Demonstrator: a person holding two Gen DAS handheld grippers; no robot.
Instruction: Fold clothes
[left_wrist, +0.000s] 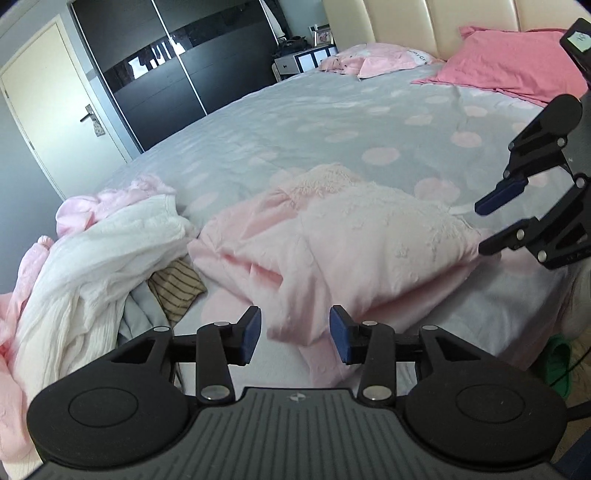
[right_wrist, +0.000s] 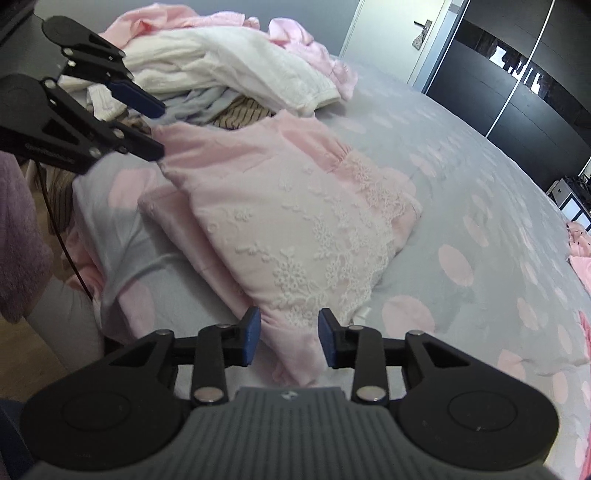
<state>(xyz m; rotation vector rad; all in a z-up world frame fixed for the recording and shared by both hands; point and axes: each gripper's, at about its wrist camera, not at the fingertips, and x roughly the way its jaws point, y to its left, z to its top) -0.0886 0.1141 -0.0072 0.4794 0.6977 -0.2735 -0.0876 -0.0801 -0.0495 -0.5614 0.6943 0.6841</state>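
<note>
Pale pink garment (left_wrist: 332, 236) with white floral lace. Grey bedspread (left_wrist: 280, 122) with pink dots. White top (left_wrist: 110, 243) over a brown striped cloth (left_wrist: 177, 284).

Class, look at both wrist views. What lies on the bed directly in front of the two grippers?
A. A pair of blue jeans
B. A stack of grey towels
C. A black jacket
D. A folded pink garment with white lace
D: the folded pink garment, topped with white lace, lies on the dotted bedspread ahead of both open grippers.

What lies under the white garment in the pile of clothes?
Under the white garment a brown striped cloth and a pale grey-blue piece peek out. The rest is covered.
</note>
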